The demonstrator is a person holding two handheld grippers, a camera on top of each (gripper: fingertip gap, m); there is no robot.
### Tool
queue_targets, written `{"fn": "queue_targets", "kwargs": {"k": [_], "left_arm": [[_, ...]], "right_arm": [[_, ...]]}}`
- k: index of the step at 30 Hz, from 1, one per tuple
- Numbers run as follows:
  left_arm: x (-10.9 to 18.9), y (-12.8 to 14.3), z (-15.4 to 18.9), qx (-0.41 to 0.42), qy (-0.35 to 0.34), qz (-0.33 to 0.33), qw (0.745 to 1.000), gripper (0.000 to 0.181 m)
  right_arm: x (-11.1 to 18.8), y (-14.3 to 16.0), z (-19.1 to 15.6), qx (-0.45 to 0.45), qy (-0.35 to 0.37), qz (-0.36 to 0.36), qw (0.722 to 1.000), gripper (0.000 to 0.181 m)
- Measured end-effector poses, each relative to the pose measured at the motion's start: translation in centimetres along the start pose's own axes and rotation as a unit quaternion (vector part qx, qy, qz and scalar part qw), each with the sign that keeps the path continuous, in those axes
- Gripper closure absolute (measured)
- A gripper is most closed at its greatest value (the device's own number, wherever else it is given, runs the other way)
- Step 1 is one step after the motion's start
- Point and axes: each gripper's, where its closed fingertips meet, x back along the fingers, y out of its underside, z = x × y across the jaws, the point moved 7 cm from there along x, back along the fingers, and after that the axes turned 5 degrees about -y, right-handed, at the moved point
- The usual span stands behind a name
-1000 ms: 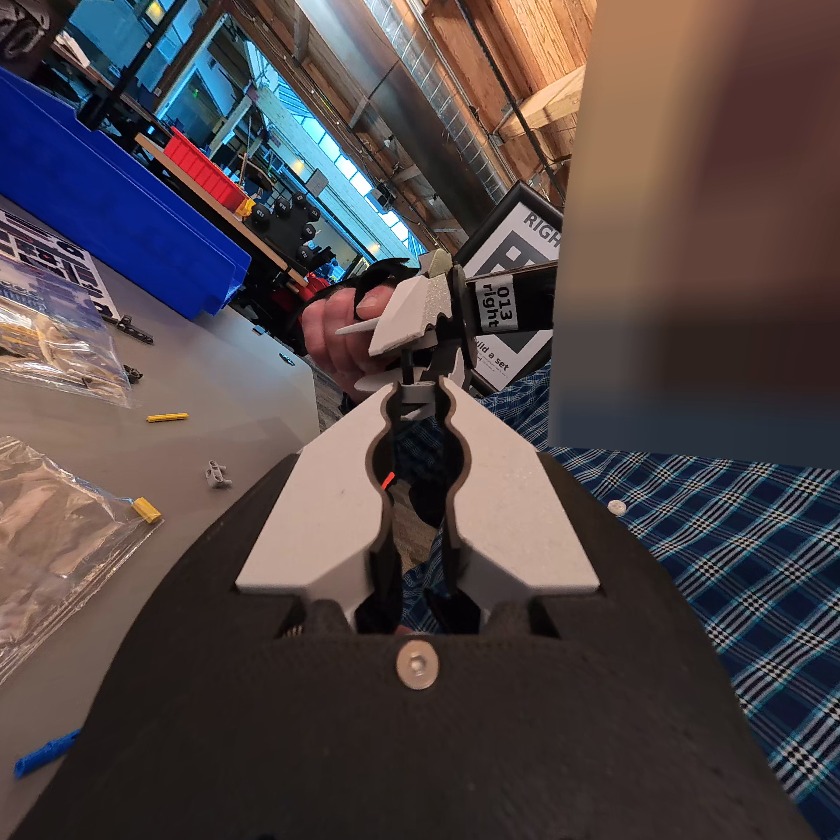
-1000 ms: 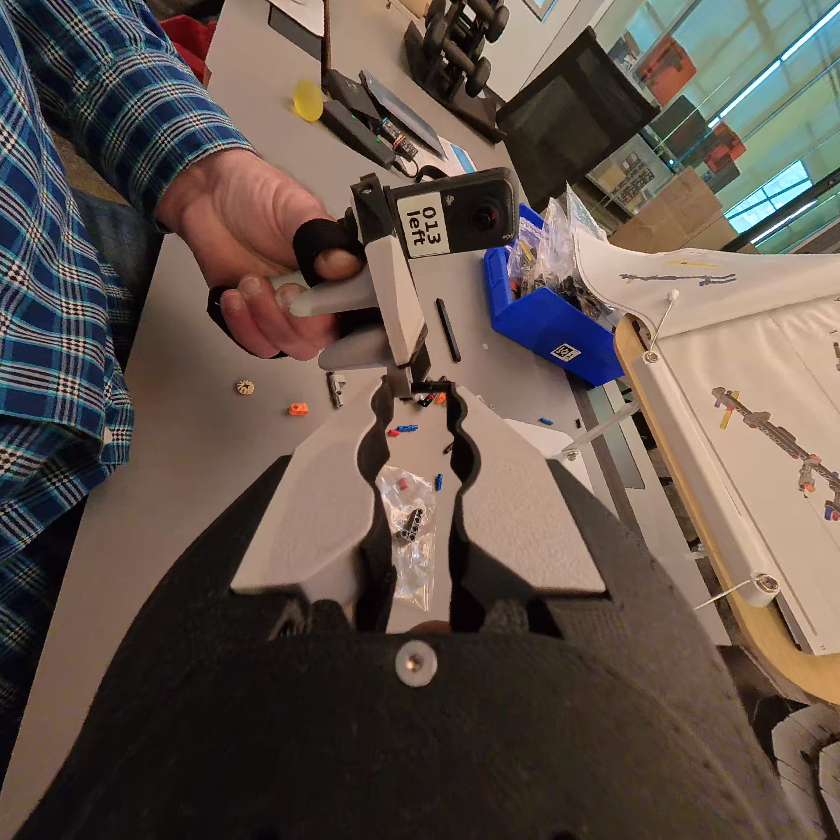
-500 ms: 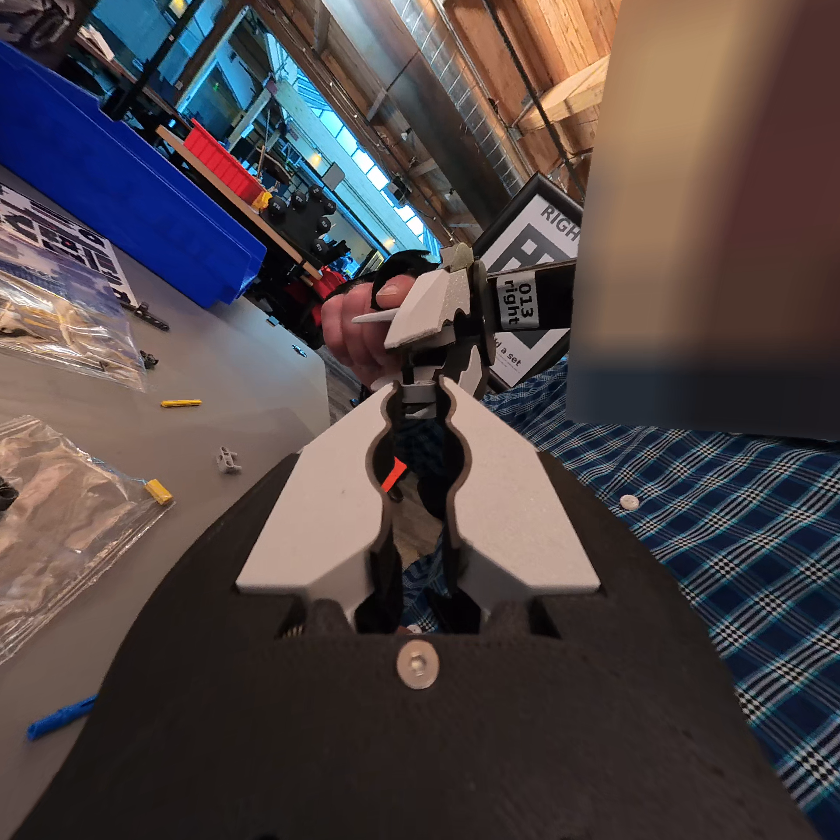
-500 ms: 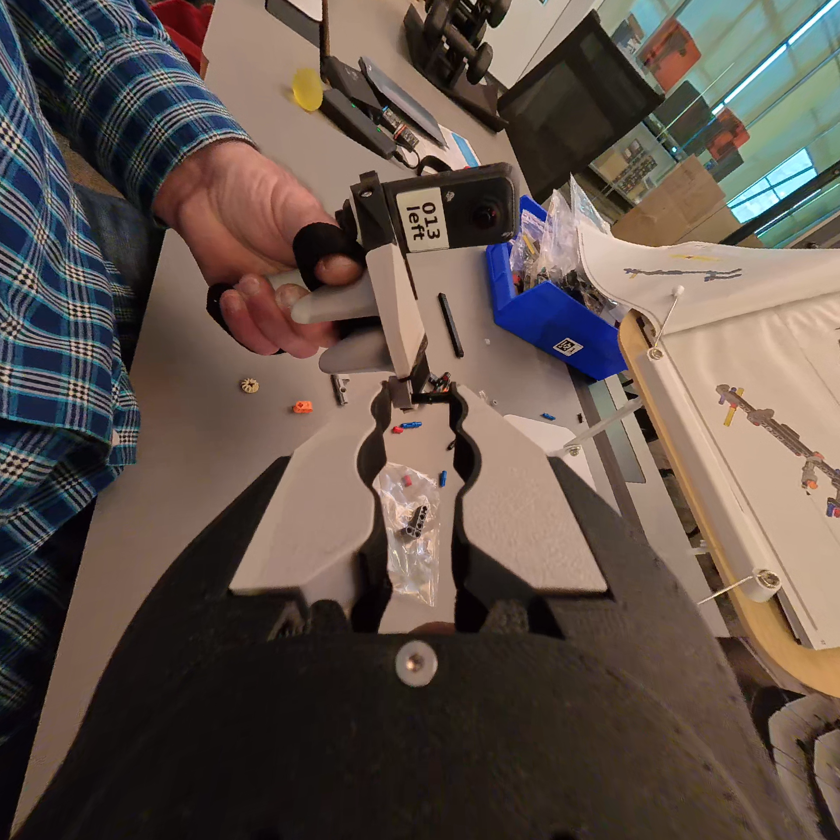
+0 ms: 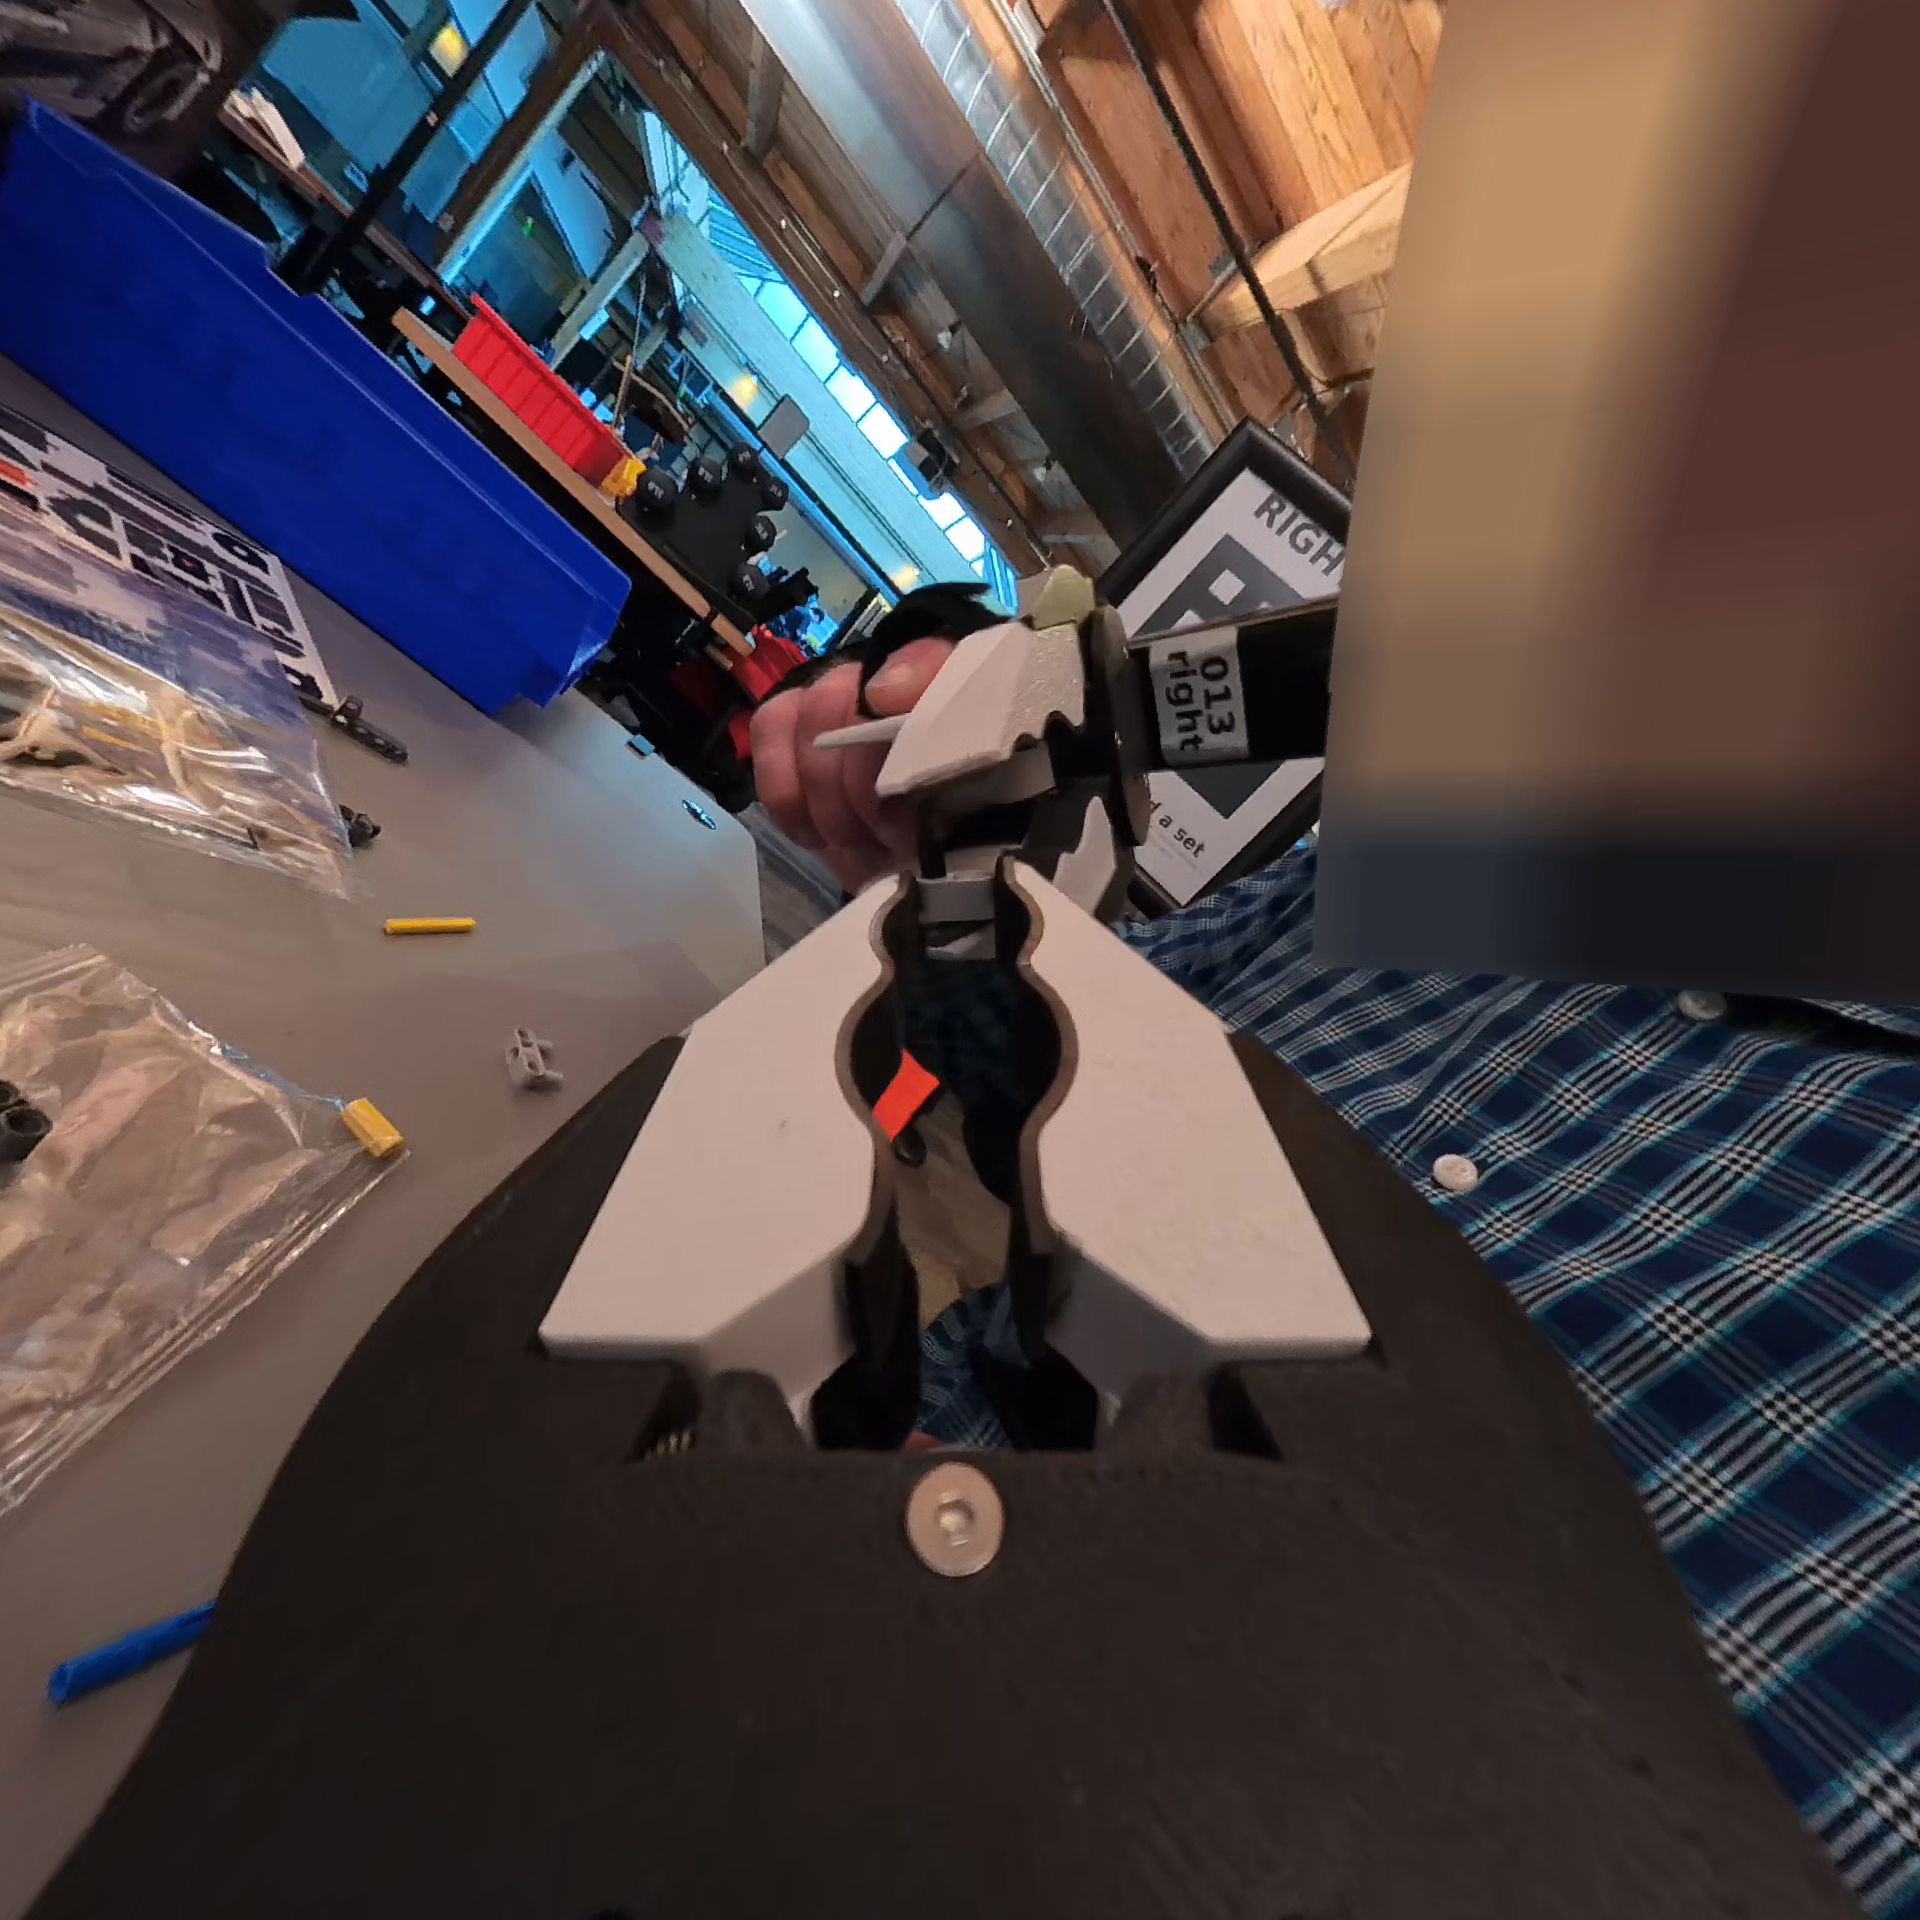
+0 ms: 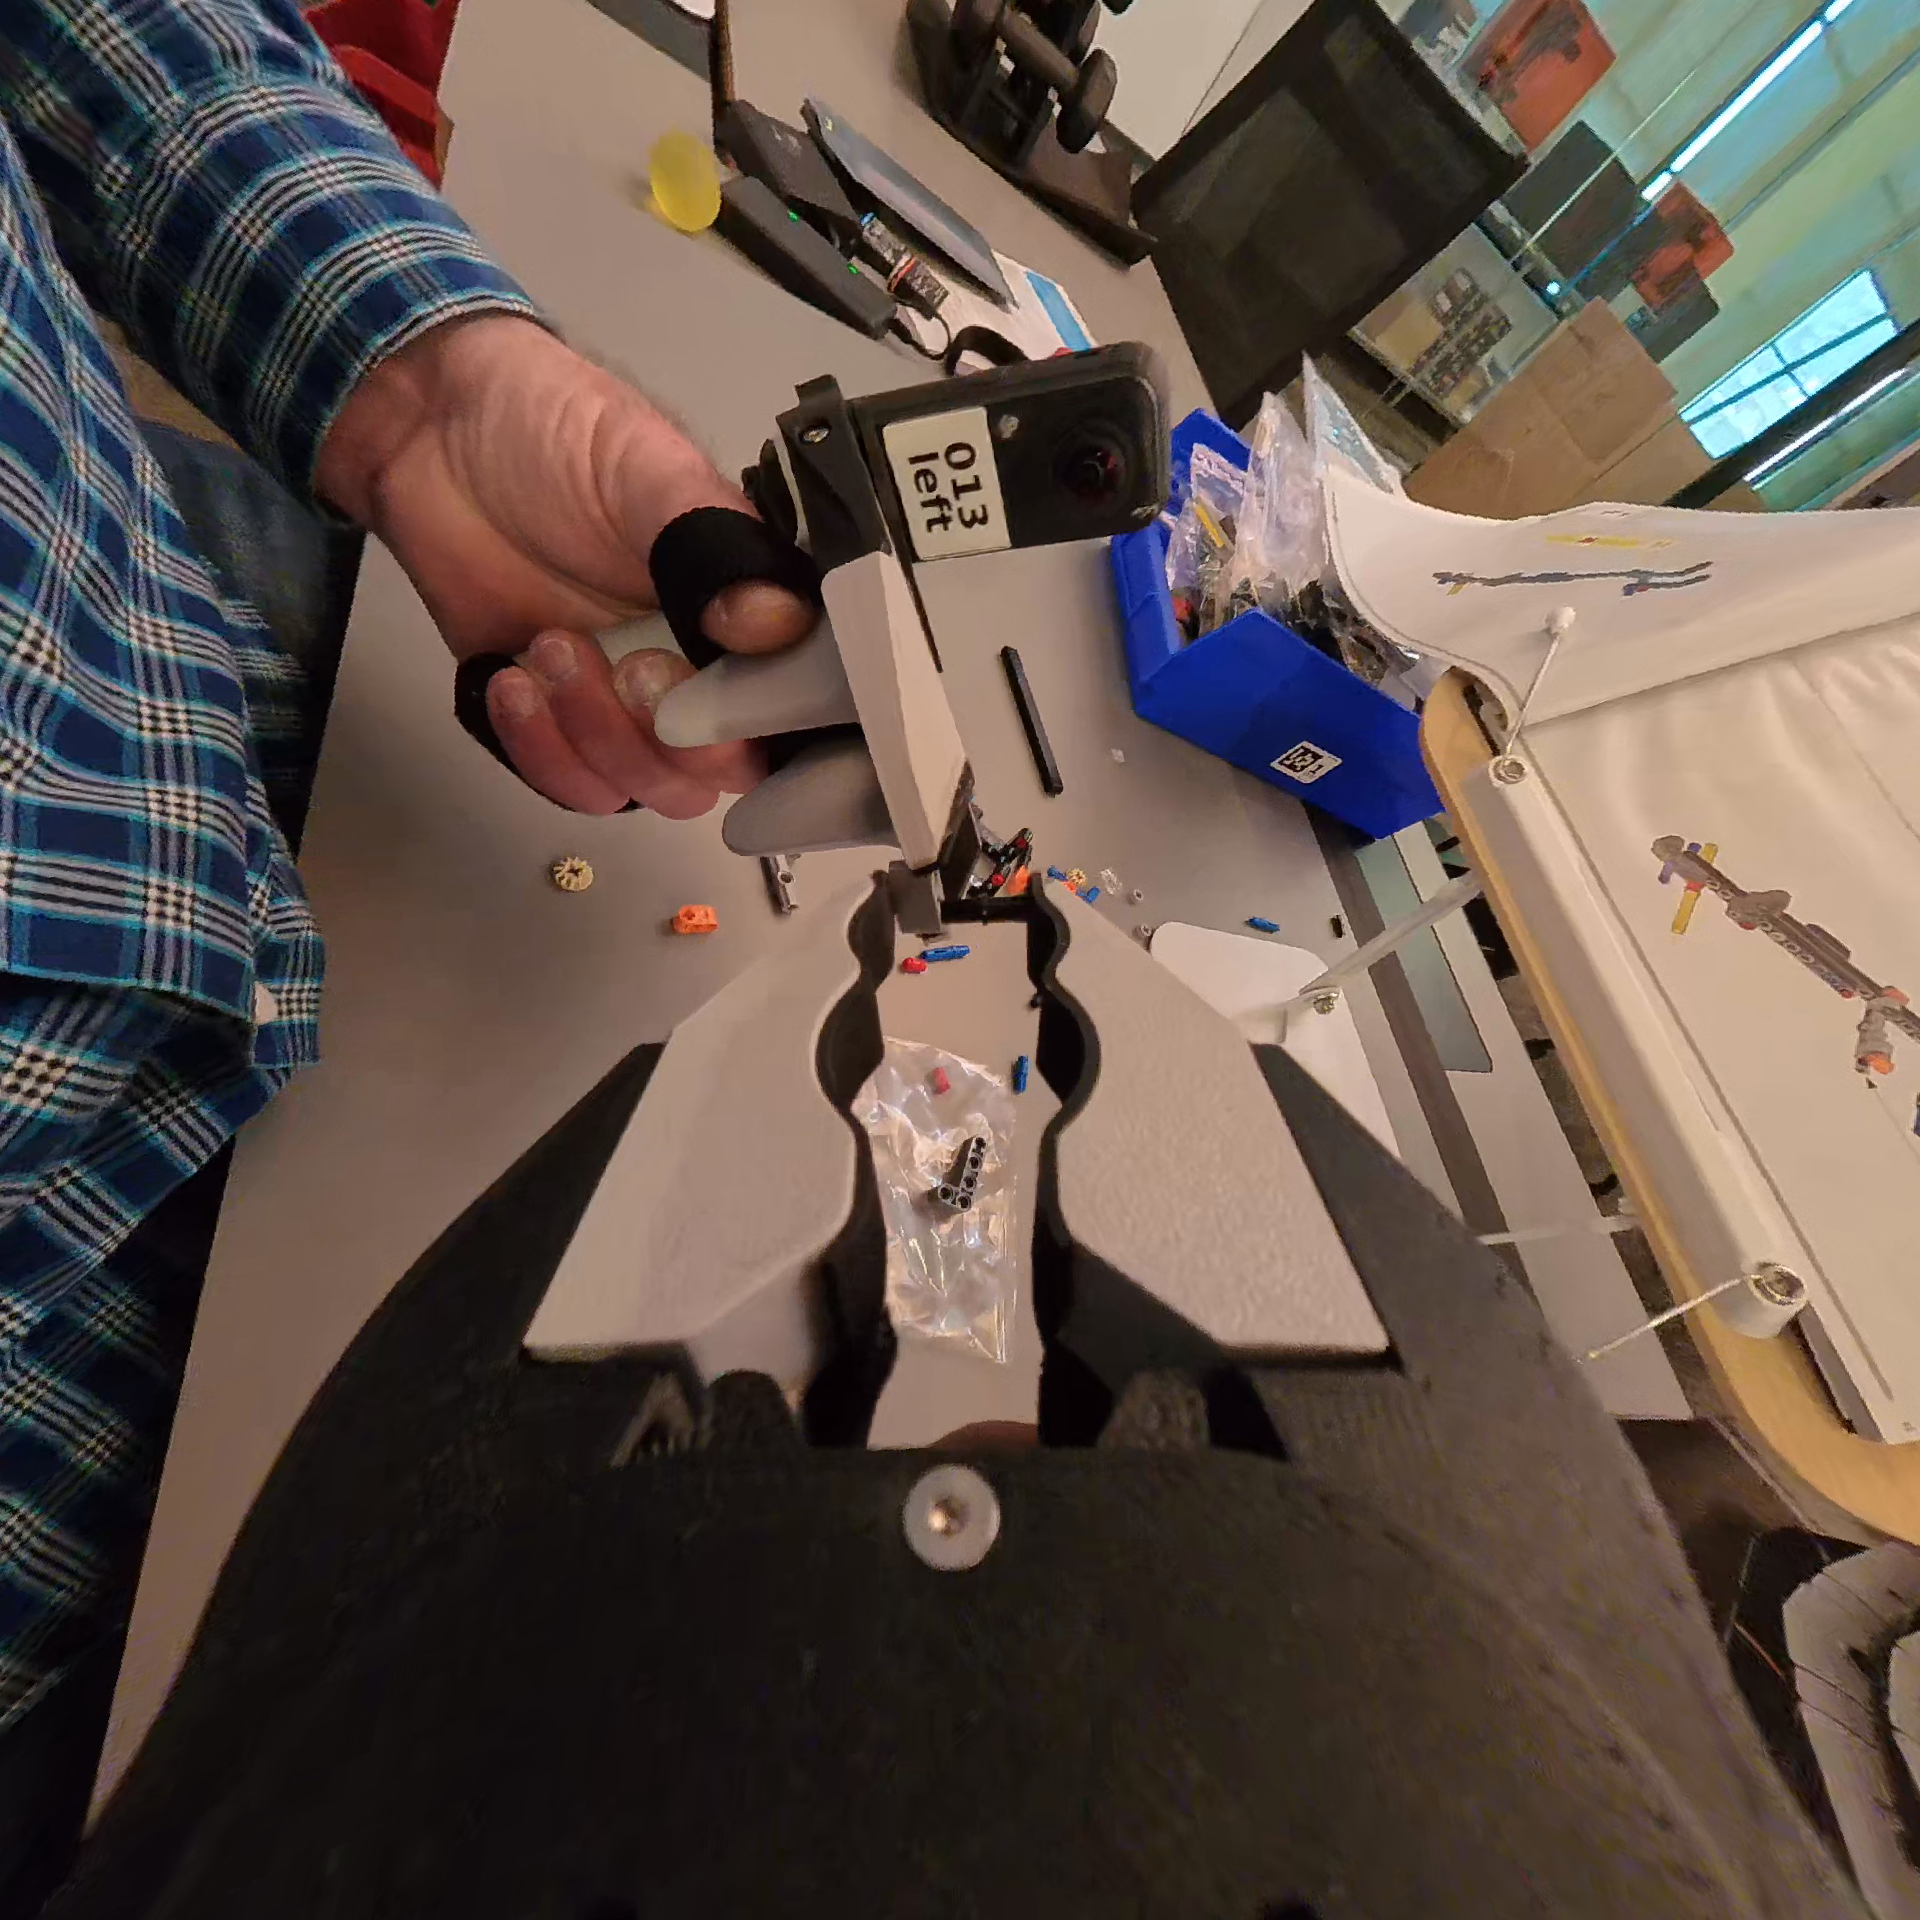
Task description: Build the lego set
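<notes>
Both grippers meet tip to tip in the air above the grey table [image 6: 436, 935]. My left gripper [image 5: 958, 902] is shut on a black lego assembly [image 5: 902, 1205] with an orange part [image 5: 906, 1099]; the assembly runs back between its fingers, with a grey piece [image 5: 961, 900] at the tips. The left gripper also shows in the right wrist view [image 6: 935, 868], held by a hand. My right gripper [image 6: 961, 909] is shut on a small dark piece [image 6: 920, 902] with a thin black bar across the tips. It also shows in the left wrist view [image 5: 971, 847], touching the grey piece.
A blue bin [image 6: 1268, 686] of bagged parts and an instruction sheet [image 6: 1714, 935] on a stand are at the right. Plastic bags [image 5: 135, 1164] [image 6: 945, 1195], a yellow axle [image 5: 428, 925], a blue pin [image 5: 125, 1652], an orange piece [image 6: 694, 918] and a tan gear [image 6: 570, 873] lie on the table. Only a small space, under 4 cm, lies between the two pairs of fingers.
Both grippers stay tip to tip. The assembly in my left gripper has turned, so the orange part shows more. The pair has shifted slightly.
</notes>
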Motion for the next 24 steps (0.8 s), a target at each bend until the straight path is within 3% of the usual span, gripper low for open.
{"fn": "queue_targets", "kwargs": {"k": [2,11,13,15,20,24], "left_arm": [[-0.07,0.01,-0.03,-0.011,-0.012,-0.007,1.0,0.17],[-0.1,-0.07,0.02,-0.005,-0.005,-0.001,1.0,0.17],[-0.18,-0.22,-0.03,-0.002,-0.009,0.0,1.0,0.17],[-0.25,-0.06,-0.08,-0.005,-0.01,-0.005,1.0,0.17],[-0.23,-0.13,-0.14,0.001,-0.008,0.003,1.0,0.17],[-0.4,-0.09,-0.01,-0.001,-0.009,0.0,1.0,0.17]], "right_arm": [[0.26,-0.49,-0.05,-0.002,0.0,0.014,1.0,0.153],[0.08,-0.38,-0.43,0.008,-0.015,0.007,1.0,0.174],[0.15,-0.32,-0.17,0.003,-0.005,0.013,1.0,0.173],[0.44,-0.41,0.3,-0.01,0.014,0.02,1.0,0.151],[0.26,-0.34,-0.05,-0.004,-0.001,0.009,1.0,0.167],[0.31,-0.29,0.2,-0.006,0.013,0.008,1.0,0.158]]}}
